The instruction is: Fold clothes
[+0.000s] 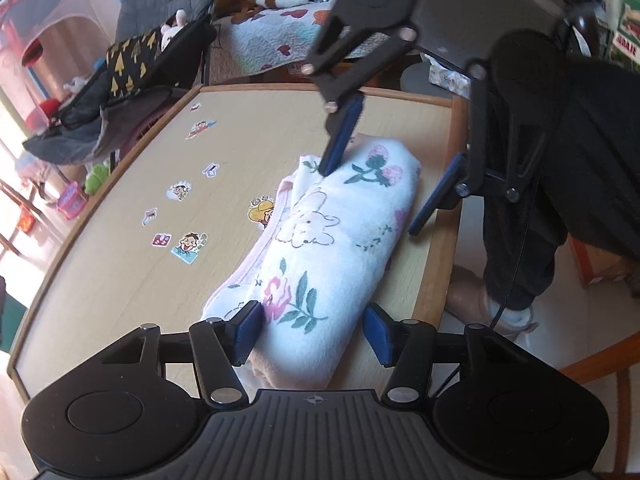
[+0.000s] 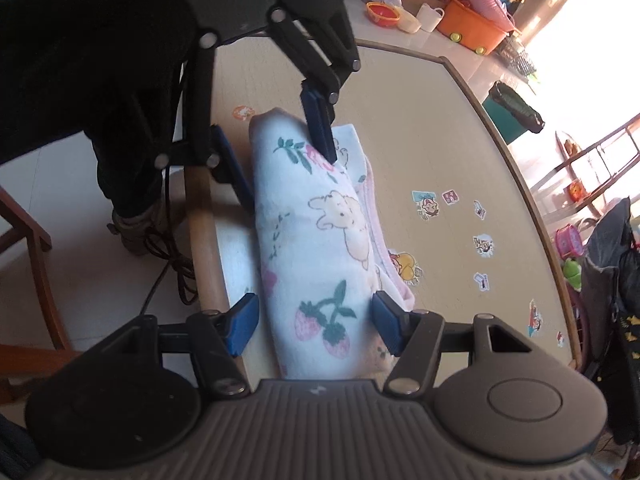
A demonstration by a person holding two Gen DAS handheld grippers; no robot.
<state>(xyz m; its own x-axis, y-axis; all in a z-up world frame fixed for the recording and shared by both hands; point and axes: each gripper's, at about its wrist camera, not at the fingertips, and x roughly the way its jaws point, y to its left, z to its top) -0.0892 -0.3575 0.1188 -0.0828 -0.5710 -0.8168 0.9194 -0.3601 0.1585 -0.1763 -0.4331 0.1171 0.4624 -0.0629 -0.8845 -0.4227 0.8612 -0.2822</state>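
A folded white cloth (image 1: 320, 248) (image 2: 320, 232), printed with flowers and a bear, lies along the near edge of a wooden table (image 1: 120, 272) (image 2: 440, 120). My left gripper (image 1: 313, 332) (image 2: 290, 182) straddles one end of it. Its left pad (image 1: 248, 332) touches the cloth's side, and a thin gap shows at the other pad. My right gripper (image 2: 314, 328) (image 1: 370, 202) straddles the opposite end, facing the left one. One of its fingers (image 1: 340, 140) rests on top of the cloth and the other stands off its side. Both are open.
Several cartoon stickers (image 1: 186, 246) (image 2: 484, 246) dot the tabletop beyond the cloth. A person's dark trouser leg (image 1: 560, 160) (image 2: 128, 160) stands at the table's edge. A dark baby seat (image 1: 132, 80) is on the far side. An orange tub (image 2: 470, 28) sits on the floor.
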